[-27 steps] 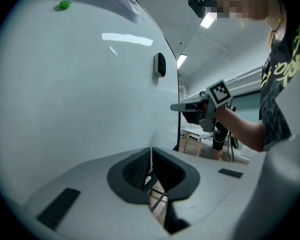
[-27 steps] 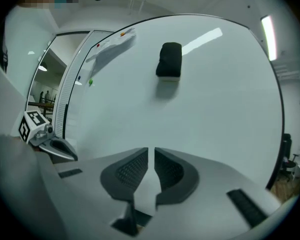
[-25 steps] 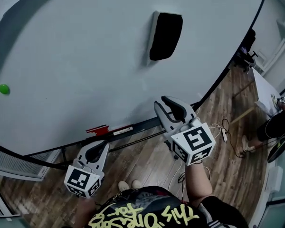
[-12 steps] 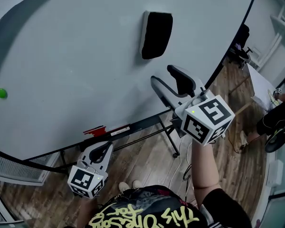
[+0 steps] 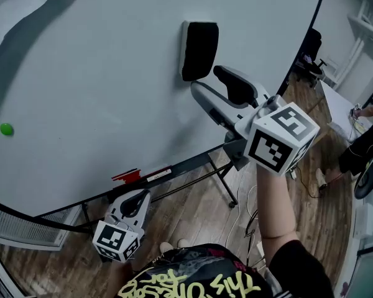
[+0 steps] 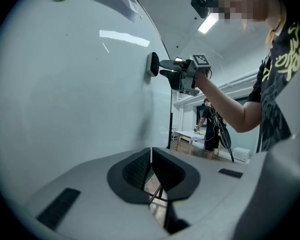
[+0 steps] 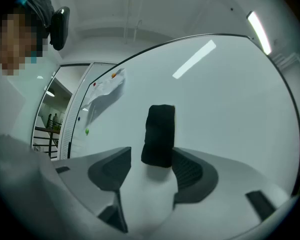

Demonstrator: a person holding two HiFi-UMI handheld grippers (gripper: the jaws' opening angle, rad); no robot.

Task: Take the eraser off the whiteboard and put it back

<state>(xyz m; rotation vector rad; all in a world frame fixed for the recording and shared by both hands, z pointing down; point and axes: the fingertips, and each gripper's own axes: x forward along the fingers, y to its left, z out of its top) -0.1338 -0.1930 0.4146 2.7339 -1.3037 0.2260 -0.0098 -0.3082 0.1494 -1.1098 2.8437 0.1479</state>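
Note:
The black eraser [image 5: 199, 49] clings upright to the whiteboard [image 5: 99, 73]. My right gripper [image 5: 209, 85] is raised just below and right of it, tips close to its lower end but apart from it. Its jaws have just been opening and stand open, pressing on nothing. In the right gripper view the eraser [image 7: 159, 134] shows ahead between the two dark pads [image 7: 190, 171] of the right gripper [image 7: 150, 165]. My left gripper [image 5: 134, 201] hangs low by the board's tray, shut and empty; its pads [image 6: 140, 166] meet. The left gripper view also shows the eraser [image 6: 152, 64] and the right gripper [image 6: 165, 69].
A green magnet [image 5: 6, 129] sits at the board's left. A red marker [image 5: 127, 175] lies on the tray under the board. The board's stand legs [image 5: 227, 185] stand on wooden floor. A person [image 5: 360, 151] and a table [image 5: 339, 113] are at the far right.
My right gripper has risen from beside the tray towards the eraser, and its jaws have opened. The left gripper has stayed low and shut.

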